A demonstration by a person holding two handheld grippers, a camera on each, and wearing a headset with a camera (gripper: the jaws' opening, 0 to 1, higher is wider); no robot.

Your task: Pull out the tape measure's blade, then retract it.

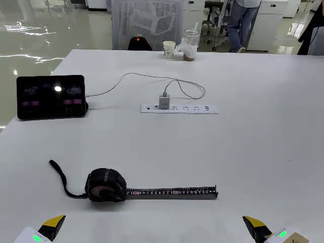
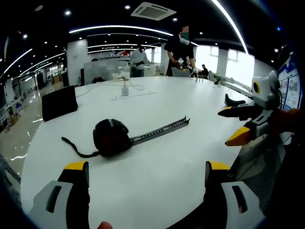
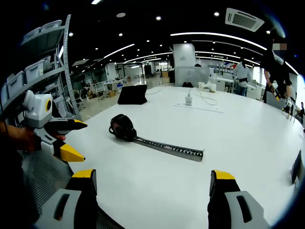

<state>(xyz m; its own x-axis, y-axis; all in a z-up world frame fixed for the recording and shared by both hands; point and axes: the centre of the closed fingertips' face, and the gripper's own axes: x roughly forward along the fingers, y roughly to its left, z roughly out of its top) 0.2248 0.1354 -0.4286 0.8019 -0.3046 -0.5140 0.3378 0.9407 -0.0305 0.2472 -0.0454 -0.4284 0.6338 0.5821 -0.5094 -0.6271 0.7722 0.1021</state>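
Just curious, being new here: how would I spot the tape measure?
On the large white table, look near its front edge, nearer than the white power strip and dark tablet. The round black tape measure case lies there, alone in trailing a black strap one side and a numbered blade the other.

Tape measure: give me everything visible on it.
The tape measure has a round black case, plastic-looking, with a dull reddish disc on the side toward the person. A black wrist strap trails from its left in a loose curve. The blade, dark with pale markings, is pulled out to the right, straight along the white table, ending in a small hook. Only the table touches it; the left gripper and right gripper sit short of it, jaws open.
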